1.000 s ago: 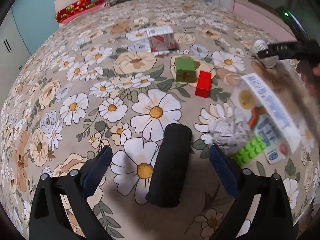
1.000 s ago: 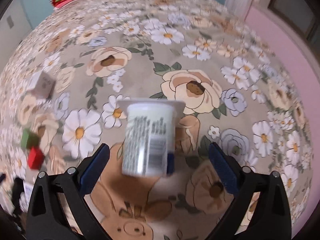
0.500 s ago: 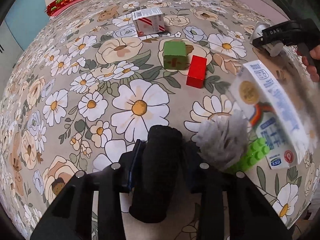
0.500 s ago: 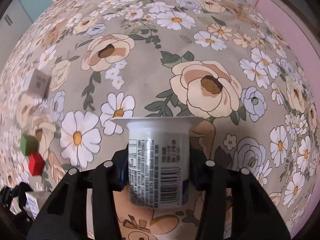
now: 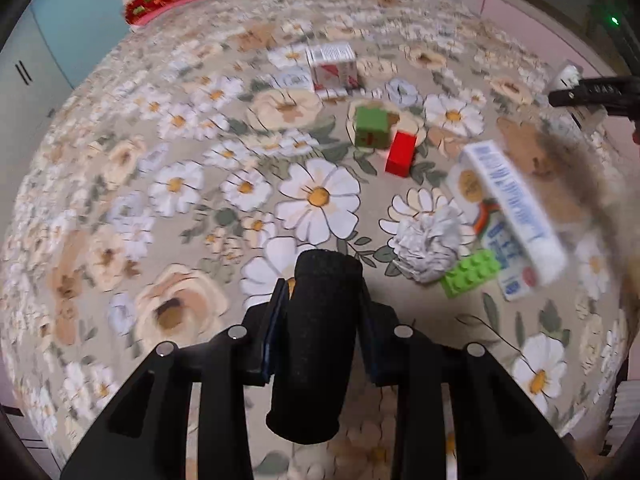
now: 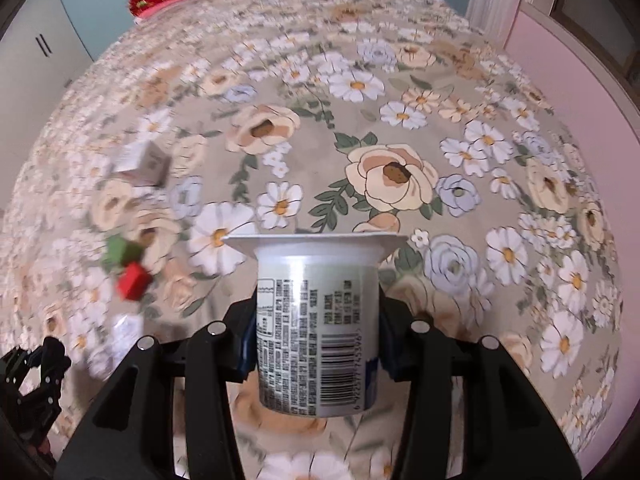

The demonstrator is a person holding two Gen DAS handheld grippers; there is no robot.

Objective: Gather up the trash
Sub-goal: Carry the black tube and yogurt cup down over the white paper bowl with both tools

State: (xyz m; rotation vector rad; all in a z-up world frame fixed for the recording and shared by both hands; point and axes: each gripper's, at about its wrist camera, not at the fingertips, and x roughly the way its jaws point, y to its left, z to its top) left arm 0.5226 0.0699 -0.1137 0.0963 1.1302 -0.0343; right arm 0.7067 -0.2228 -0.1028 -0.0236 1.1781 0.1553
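A flower-print bed (image 5: 120,184) carries crumpled paper (image 5: 426,246), a milk carton (image 5: 508,216) and blocks (green (image 5: 372,126), red (image 5: 401,153)), well apart from both grips. The left tongs (image 5: 322,320) clamp a black cylinder (image 5: 316,340). The right tongs (image 6: 318,344) clamp a yogurt cup (image 6: 318,320).

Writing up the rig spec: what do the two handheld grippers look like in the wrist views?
Both match: the left gripper and the right gripper are matte black two-finger units with slotted linkage bars, silver pivot screws and dark blue pads on the inner finger faces. From the left view, the right gripper's body carries white lettering, too blurred to read. No cables or sleeves visible.
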